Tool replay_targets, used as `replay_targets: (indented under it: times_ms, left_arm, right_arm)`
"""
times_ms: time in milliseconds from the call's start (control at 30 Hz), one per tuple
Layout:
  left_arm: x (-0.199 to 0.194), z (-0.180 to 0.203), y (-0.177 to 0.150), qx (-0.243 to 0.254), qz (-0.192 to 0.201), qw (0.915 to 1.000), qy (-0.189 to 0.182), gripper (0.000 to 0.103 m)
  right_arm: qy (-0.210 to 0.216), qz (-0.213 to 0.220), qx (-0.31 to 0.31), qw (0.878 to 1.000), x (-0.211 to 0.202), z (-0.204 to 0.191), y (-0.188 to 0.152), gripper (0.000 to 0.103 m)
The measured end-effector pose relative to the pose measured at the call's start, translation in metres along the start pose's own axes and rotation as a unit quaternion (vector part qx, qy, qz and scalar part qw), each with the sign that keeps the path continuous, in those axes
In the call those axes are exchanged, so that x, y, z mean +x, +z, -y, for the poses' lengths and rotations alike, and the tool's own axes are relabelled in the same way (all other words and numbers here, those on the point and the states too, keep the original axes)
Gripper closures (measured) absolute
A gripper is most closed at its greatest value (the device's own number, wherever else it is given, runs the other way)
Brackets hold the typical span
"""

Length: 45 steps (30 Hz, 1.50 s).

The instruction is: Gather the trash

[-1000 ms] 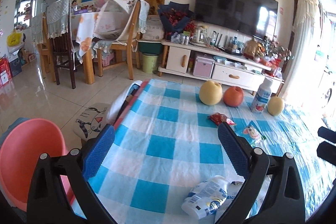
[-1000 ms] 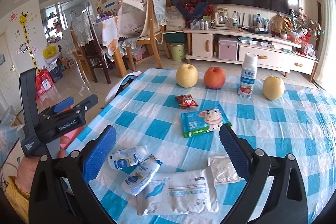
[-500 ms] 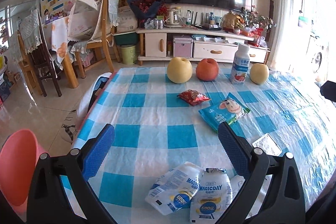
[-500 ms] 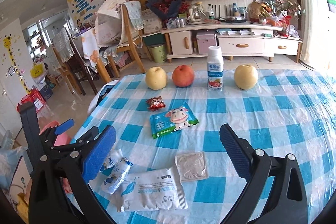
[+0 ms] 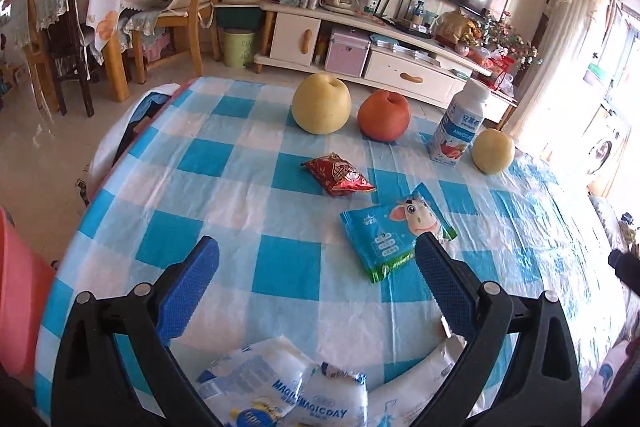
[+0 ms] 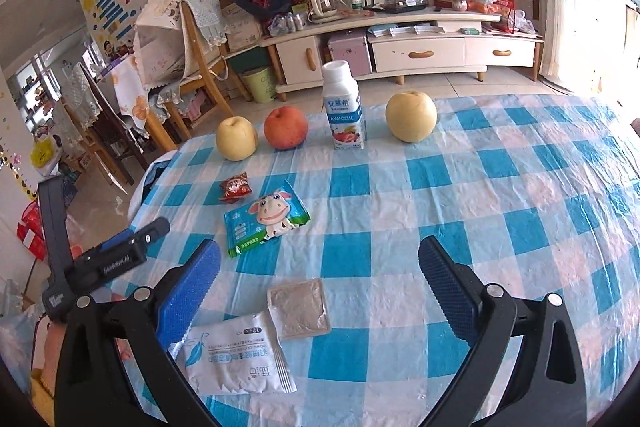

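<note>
Wrappers lie on a blue checked tablecloth (image 5: 288, 267). A red snack packet (image 5: 338, 174) (image 6: 236, 187) and a blue cow-print packet (image 5: 394, 237) (image 6: 266, 221) lie mid-table. Two white MAGICDAY pouches (image 5: 296, 391) lie at the near edge under my left gripper (image 5: 316, 291), which is open and empty. A large white wrapper (image 6: 236, 359) and a small silver sachet (image 6: 298, 309) lie under my right gripper (image 6: 320, 287), which is open and empty. The left gripper's body shows in the right wrist view (image 6: 108, 259).
Two yellow pears (image 6: 237, 138) (image 6: 411, 115), a red apple (image 6: 285, 128) and a milk bottle (image 6: 344, 111) stand in a row at the table's far edge. A pink bin (image 5: 20, 299) stands off the table's left side. Chairs and a TV cabinet lie beyond.
Both grippers have moved forward over the table and turned. The left gripper now looks further right, with the pouches closer beneath it. Both stay open.
</note>
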<state>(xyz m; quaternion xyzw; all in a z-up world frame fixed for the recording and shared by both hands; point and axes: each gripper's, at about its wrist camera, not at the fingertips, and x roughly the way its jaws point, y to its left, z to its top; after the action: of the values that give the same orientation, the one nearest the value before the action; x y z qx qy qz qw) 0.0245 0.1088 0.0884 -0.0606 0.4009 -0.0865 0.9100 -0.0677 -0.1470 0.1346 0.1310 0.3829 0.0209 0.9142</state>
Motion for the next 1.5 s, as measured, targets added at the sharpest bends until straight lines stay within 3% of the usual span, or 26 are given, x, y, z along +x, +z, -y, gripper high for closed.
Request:
replay_targets:
  times_ms: [233,400,533,633,700,767,833,967,1033,1267,1500]
  left_arm:
    - [0.06,0.032,0.04,0.005,-0.041,0.9971,0.063,0.004]
    - [0.105,0.044,0.055,0.006,-0.075,0.9925,0.096,0.006]
    - [0.133,0.049,0.059,0.006,-0.107,0.9873,0.118,0.024]
    - [0.144,0.049,0.059,0.01,-0.114,0.985,0.129,0.03]
    - [0.148,0.047,0.057,0.008,-0.117,0.9851,0.126,0.037]
    - [0.152,0.045,0.055,0.008,-0.121,0.9848,0.125,0.051]
    - [0.153,0.045,0.054,0.009,-0.118,0.9857,0.119,0.056]
    - [0.151,0.047,0.053,0.014,-0.108,0.9873,0.116,0.06]
    - [0.15,0.047,0.052,0.018,-0.104,0.9879,0.113,0.063]
    - [0.138,0.045,0.051,0.021,-0.094,0.9907,0.096,0.07]
    - [0.128,0.036,0.048,0.017,-0.089,0.9925,0.081,0.072]
  right_arm:
    - [0.007,-0.09,-0.012,0.996,0.039,0.003,-0.019,0.005]
    - [0.02,-0.115,-0.021,0.993,0.052,-0.007,-0.026,0.005]
    - [0.019,-0.132,-0.037,0.99,0.063,-0.014,-0.032,0.005]
    - [0.026,-0.147,-0.039,0.988,0.073,-0.015,-0.039,0.005]
    - [0.035,-0.158,-0.038,0.986,0.08,-0.015,-0.046,0.005]
    - [0.039,-0.169,-0.035,0.984,0.087,-0.014,-0.053,0.005]
    - [0.045,-0.174,-0.032,0.983,0.09,-0.013,-0.056,0.005]
    - [0.039,-0.16,-0.041,0.985,0.093,-0.014,-0.055,0.008]
    - [0.035,-0.154,-0.047,0.986,0.095,-0.014,-0.053,0.025]
    - [0.023,-0.167,-0.064,0.984,0.112,-0.018,-0.059,0.025]
    - [-0.002,-0.149,-0.109,0.983,0.119,-0.028,-0.065,0.025]
